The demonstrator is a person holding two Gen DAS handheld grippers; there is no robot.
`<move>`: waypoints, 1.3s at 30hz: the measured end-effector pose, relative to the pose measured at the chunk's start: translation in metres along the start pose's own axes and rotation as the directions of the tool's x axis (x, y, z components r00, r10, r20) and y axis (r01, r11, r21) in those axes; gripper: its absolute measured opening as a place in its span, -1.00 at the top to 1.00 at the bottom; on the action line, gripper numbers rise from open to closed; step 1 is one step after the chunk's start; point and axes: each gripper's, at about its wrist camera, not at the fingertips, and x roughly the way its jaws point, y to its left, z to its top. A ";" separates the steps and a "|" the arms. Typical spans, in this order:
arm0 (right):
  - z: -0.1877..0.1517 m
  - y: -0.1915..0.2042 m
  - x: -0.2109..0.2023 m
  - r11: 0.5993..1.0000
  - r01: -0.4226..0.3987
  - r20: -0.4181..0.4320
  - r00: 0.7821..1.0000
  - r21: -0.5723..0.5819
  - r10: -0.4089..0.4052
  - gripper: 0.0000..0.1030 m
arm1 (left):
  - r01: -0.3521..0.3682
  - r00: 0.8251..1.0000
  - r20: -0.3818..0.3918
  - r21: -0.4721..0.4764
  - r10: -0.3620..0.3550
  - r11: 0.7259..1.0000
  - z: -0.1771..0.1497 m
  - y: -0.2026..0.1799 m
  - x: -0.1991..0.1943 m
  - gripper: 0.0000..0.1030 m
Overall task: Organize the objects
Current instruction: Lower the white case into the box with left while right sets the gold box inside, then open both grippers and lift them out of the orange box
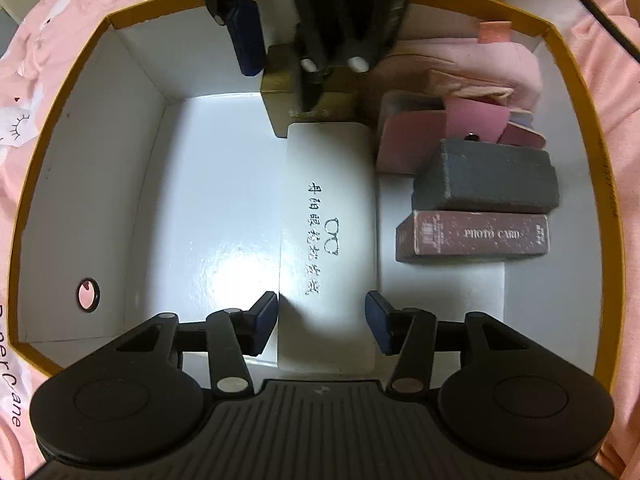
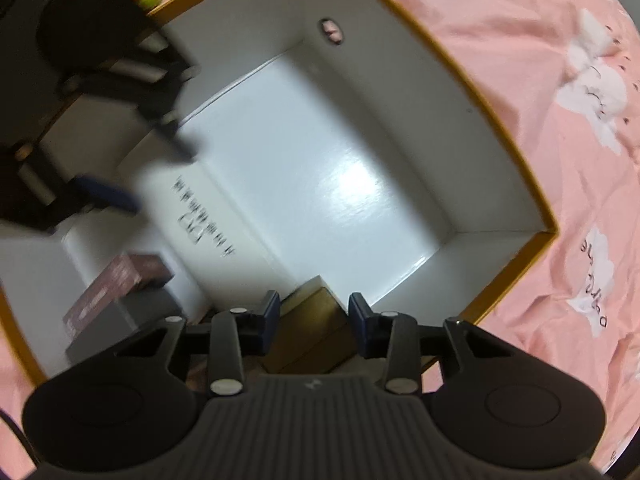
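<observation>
A white glasses case [image 1: 328, 240] with black print lies flat on the floor of a white storage box with a gold rim [image 1: 60, 92]. My left gripper [image 1: 322, 320] is open, its pads either side of the case's near end without gripping it. A gold-brown box [image 1: 280, 80] sits at the case's far end. My right gripper [image 2: 314, 318] is open above that gold-brown box [image 2: 316, 320]; it shows from the far side in the left wrist view [image 1: 286, 32]. The case also shows in the right wrist view [image 2: 208, 220].
On the right of the storage box lie a maroon "PHOTO CARD" box [image 1: 472, 236], a grey box [image 1: 484, 178], pink card holders [image 1: 452, 124] and pink cloth [image 1: 472, 60]. The box wall has a finger hole [image 1: 88, 294]. Pink bedding [image 2: 520, 60] surrounds the box.
</observation>
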 end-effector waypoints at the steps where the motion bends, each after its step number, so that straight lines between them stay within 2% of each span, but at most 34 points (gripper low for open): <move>1: -0.001 -0.002 0.000 1.000 -0.002 0.000 1.000 -0.004 0.002 0.22 | 0.004 1.000 0.001 0.003 -0.004 1.000 0.000 0.000 0.002 -0.20; 9: -0.003 -0.002 -0.002 1.000 0.010 0.002 1.000 0.008 -0.010 0.18 | -0.007 1.000 0.006 -0.008 0.007 1.000 -0.001 0.001 0.004 -0.21; 12: -0.006 0.000 -0.006 0.998 0.023 0.027 0.999 0.050 -0.024 0.15 | -0.025 0.999 0.023 -0.033 0.026 0.999 -0.002 0.002 -0.001 -0.08; 13: -0.008 0.001 -0.009 0.997 0.024 0.052 0.998 0.071 -0.028 0.13 | -0.024 0.999 0.043 -0.054 0.027 0.998 -0.004 0.005 -0.006 -0.01; 15: -0.014 0.004 -0.021 0.992 0.030 0.117 0.992 0.120 -0.044 -0.02 | -0.002 0.995 0.098 -0.131 0.015 0.991 -0.010 0.011 -0.020 -0.02; 18: -0.024 0.012 -0.044 0.975 0.018 0.232 0.970 0.220 -0.070 -0.03 | 0.028 0.976 0.215 -0.275 0.034 0.961 -0.026 0.020 -0.053 -0.01; 20: -0.033 0.020 -0.060 0.950 -0.022 0.328 0.941 0.310 -0.086 -0.02 | 0.034 0.956 0.280 -0.406 0.089 0.913 -0.038 0.025 -0.079 -0.01; 21: -0.037 0.025 -0.067 0.937 -0.055 0.380 0.921 0.345 -0.086 -0.02 | 0.038 0.946 0.299 -0.476 0.121 0.878 -0.045 0.026 -0.093 -0.01; 23: -0.046 0.038 -0.079 0.905 -0.130 0.484 0.871 0.404 -0.091 -0.02 | 0.041 0.936 0.302 -0.604 0.181 0.796 -0.060 0.029 -0.119 -0.01; 25: -0.051 0.056 -0.087 0.885 -0.185 0.565 0.819 0.427 -0.101 -0.02 | 0.028 0.936 0.263 -0.714 0.232 0.699 -0.081 0.025 -0.139 -0.01; 26: -0.051 0.068 -0.088 0.881 -0.195 0.588 0.802 0.431 -0.110 -0.02 | 0.021 0.938 0.241 -0.757 0.250 0.653 -0.090 0.022 -0.146 0.02; 28: -0.047 0.087 -0.088 0.875 -0.222 0.614 0.783 0.430 -0.103 -0.01 | 0.011 0.935 0.209 -0.825 0.287 0.564 -0.113 0.020 -0.167 0.03; 29: -0.043 0.096 -0.086 0.870 -0.253 0.626 0.775 0.423 -0.080 0.02 | -0.002 0.933 0.191 -0.845 0.305 0.535 -0.121 0.016 -0.175 0.03; 31: -0.037 0.112 -0.083 0.859 -0.318 0.649 0.761 0.402 -0.021 0.17 | -0.018 0.926 0.158 -0.889 0.342 0.458 -0.142 0.002 -0.169 0.04; 34: -0.021 0.143 -0.078 0.879 -0.343 0.657 0.752 0.330 0.047 0.23 | -0.005 0.933 0.140 -0.916 0.331 0.401 -0.162 -0.021 -0.161 0.08; 37: -0.004 0.166 -0.069 0.907 -0.298 0.630 0.775 0.298 0.048 0.23 | 0.014 0.928 0.136 -0.943 0.346 0.333 -0.182 -0.040 -0.155 0.12; 38: 0.001 0.172 -0.065 0.915 -0.271 0.611 0.791 0.299 0.035 0.23 | 0.008 0.926 0.130 -0.945 0.354 0.328 -0.184 -0.044 -0.152 0.12; 39: 0.006 0.177 -0.062 0.925 -0.237 0.593 0.805 0.298 0.015 0.23 | -0.010 0.922 0.122 -0.941 0.366 0.339 -0.186 -0.048 -0.149 0.12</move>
